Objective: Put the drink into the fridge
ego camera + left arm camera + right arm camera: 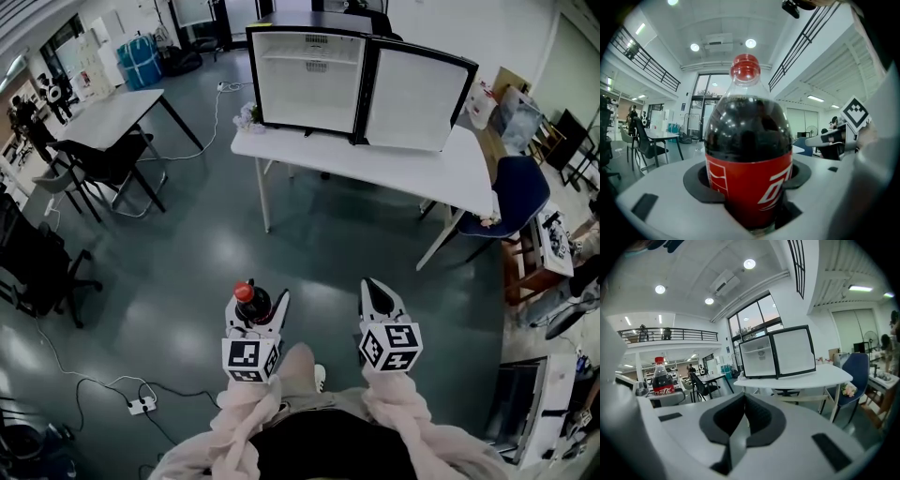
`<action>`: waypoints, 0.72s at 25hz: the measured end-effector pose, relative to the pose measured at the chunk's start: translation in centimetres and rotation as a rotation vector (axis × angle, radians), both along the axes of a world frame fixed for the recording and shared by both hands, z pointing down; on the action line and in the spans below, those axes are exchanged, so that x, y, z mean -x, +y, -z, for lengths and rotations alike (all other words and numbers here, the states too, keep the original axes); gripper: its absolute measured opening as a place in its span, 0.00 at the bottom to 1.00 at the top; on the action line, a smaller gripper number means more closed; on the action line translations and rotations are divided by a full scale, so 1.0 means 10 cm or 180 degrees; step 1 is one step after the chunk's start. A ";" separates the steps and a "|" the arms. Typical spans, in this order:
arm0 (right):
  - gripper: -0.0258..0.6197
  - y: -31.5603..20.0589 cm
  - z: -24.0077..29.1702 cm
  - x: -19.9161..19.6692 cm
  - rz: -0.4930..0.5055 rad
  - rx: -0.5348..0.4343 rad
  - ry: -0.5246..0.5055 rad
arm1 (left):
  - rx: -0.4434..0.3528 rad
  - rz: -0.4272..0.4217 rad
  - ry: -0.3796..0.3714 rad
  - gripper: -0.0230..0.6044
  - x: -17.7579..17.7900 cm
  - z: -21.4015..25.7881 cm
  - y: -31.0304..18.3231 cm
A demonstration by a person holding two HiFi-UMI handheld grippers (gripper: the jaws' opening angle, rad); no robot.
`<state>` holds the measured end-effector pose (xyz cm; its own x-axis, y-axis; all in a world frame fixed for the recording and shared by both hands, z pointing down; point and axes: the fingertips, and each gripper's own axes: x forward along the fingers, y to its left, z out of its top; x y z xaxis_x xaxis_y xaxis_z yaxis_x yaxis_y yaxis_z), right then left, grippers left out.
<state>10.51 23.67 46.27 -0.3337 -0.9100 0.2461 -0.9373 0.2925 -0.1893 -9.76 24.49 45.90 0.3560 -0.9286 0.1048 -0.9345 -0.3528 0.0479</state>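
Note:
The drink is a dark cola bottle (251, 302) with a red cap and red label. My left gripper (258, 304) is shut on it and holds it upright, low in the head view. In the left gripper view the bottle (749, 154) fills the middle, pads pressed on both sides of it. My right gripper (380, 292) is beside it, shut with nothing between its jaws (743, 420). The small fridge (309, 80) stands on a white table (375, 164) well ahead, its door (417, 98) swung wide open to the right. The right gripper view shows the fridge (759, 357) and the bottle (661, 378).
A blue chair (520, 192) stands at the table's right end. A grey table (112, 117) with black chairs (108, 164) is at the left. A power strip (141, 405) and its cable lie on the floor by my left. Cluttered shelves (548, 244) line the right side.

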 end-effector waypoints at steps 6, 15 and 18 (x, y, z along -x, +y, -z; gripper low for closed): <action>0.06 -0.09 -0.14 0.07 0.0098 0.0098 0.0006 | 0.0068 0.0105 0.0020 0.55 0.09 -0.09 -0.11; 0.06 -0.51 -0.15 -0.01 0.0028 0.0096 -0.0004 | 0.0085 0.0020 0.0018 0.55 0.02 -0.16 -0.63; 0.06 -0.72 -0.16 -0.05 0.0019 0.0128 0.0018 | 0.0099 -0.0012 0.0041 0.55 -0.03 -0.15 -0.90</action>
